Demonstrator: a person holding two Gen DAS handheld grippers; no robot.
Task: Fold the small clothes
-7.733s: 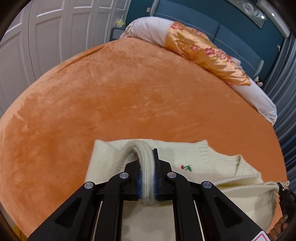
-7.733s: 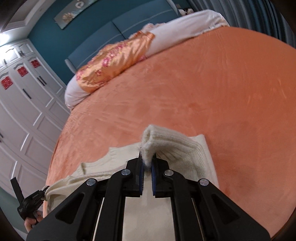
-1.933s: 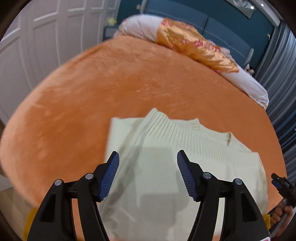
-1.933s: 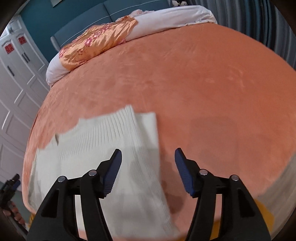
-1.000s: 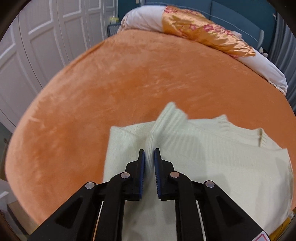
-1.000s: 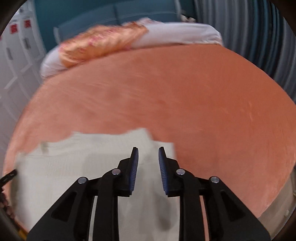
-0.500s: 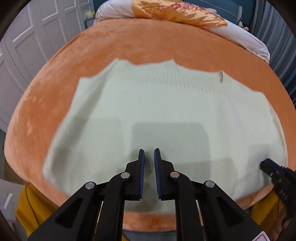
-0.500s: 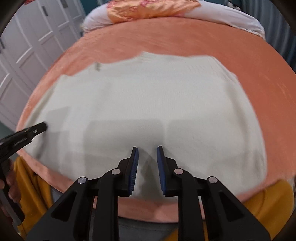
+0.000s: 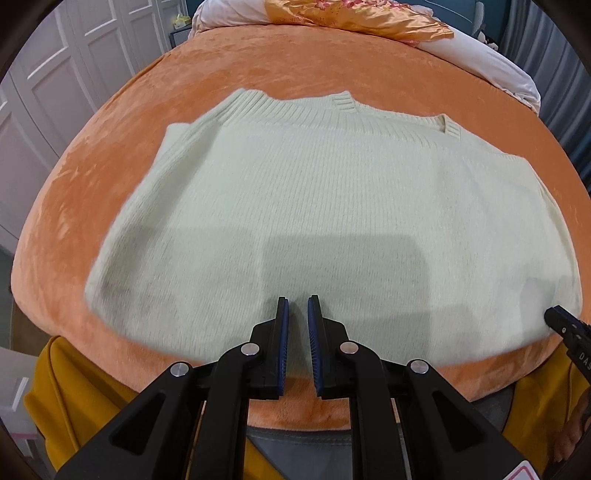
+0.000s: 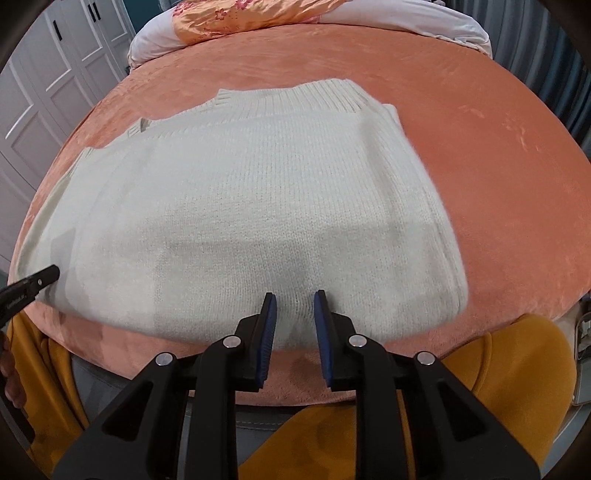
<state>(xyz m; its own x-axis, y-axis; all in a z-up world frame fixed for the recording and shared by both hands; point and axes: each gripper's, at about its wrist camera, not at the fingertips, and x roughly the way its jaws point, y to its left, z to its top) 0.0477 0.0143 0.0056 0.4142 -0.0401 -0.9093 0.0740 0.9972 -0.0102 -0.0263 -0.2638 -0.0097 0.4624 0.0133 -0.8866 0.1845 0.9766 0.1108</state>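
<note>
A cream knitted sweater (image 9: 332,199) lies folded flat on the orange bedspread (image 9: 295,66), its ribbed edge at the far side. It also shows in the right wrist view (image 10: 251,206). My left gripper (image 9: 296,301) hovers over the sweater's near edge with its jaws a narrow gap apart and nothing between them. My right gripper (image 10: 294,295) hovers over the near edge too, slightly wider open and empty. Each gripper's tip shows at the edge of the other's view.
Pillows, one orange satin (image 9: 354,14) and one white (image 10: 406,14), lie at the bed's head. White wardrobe doors (image 9: 55,74) stand to the left. Grey curtains (image 9: 554,55) hang to the right. The person's yellow garment (image 10: 517,362) is at the bed's near edge.
Both grippers let go of the sweater's folded parts, then drew back toward the bed's near edge. The sweater now lies flat. In the last half second the right jaws widened slightly.
</note>
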